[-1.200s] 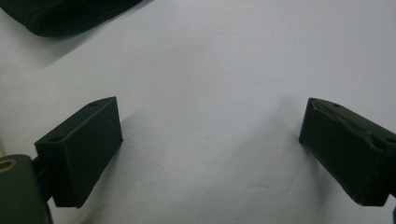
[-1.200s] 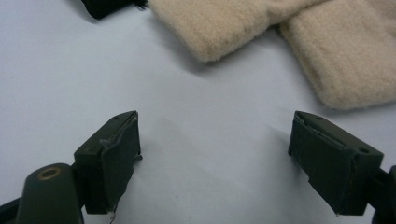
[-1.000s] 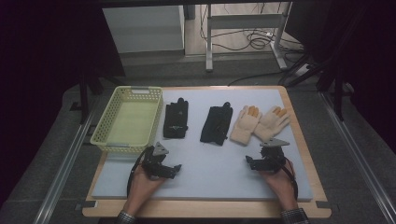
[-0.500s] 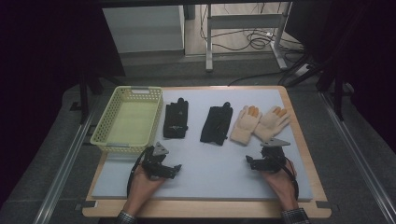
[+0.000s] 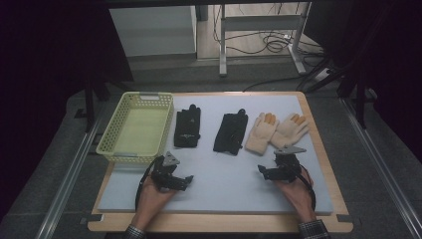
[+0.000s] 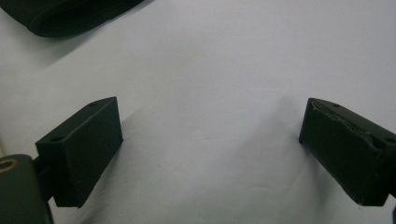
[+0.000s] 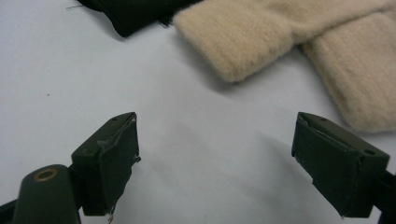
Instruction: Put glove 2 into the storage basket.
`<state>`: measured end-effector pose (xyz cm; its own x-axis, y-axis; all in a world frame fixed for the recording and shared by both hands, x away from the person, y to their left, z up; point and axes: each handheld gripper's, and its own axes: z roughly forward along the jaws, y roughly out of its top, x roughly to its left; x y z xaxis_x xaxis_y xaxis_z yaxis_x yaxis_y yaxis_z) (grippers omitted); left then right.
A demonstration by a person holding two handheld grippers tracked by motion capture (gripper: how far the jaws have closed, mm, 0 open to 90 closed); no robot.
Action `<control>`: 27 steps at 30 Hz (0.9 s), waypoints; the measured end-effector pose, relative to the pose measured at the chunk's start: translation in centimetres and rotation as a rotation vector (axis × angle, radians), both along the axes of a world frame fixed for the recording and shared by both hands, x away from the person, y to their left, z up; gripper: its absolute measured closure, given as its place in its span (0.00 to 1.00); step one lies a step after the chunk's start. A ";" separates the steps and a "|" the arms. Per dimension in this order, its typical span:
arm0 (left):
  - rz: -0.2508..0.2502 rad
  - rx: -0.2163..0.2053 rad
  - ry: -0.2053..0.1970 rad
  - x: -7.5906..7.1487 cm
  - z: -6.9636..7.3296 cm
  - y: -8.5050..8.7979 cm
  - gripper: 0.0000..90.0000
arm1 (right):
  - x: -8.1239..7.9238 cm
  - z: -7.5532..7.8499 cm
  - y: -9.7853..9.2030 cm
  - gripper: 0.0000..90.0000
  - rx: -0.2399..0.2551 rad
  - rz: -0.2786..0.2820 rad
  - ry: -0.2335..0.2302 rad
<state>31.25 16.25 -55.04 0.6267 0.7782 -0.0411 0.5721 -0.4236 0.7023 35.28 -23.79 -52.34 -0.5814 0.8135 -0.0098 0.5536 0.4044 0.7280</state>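
Dim room w/ cables on the floor behind; pale grey mat covers the tabletop (image 5: 224, 191), wood showing at its edges. Left hand-held gripper (image 5: 185, 180) rests near the front-left corner, jaws spread wide, nothing btwn them, just bare mat. Right hand-held gripper (image 5: 262, 172) sits near the front-right, jaws also spread, empty. Four gloves lie in a row across the back half: left black glove (image 5: 187, 127), right black glove (image 5: 231, 132), then two cream gloves (image 5: 276, 131) touching each other, orange fingertips toward the back edge. Cream pair lies just beyond the right gripper, cuffs near its jaws but apart from them; in the right gripper view the cuffs (image 7: 280, 32) fill the top. Left black glove is beyond the left gripper, apart. Yellow-green basket (image 5: 113, 145) at the back-left, beside the left black glove; inside looks empty.
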 end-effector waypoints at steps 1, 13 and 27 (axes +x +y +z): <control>0.000 0.000 0.000 0.0 0.0 0.0 0.07 | 0.1 0.0 0.1 0.16 0.003 0.003 0.004; 0.001 0.000 -0.001 0.0 0.0 0.0 0.07 | 1.4 0.9 1.7 0.17 0.023 0.034 -0.010; 0.001 -0.001 0.000 0.0 0.0 0.0 0.06 | 4.7 1.9 5.0 0.27 0.015 0.070 -0.011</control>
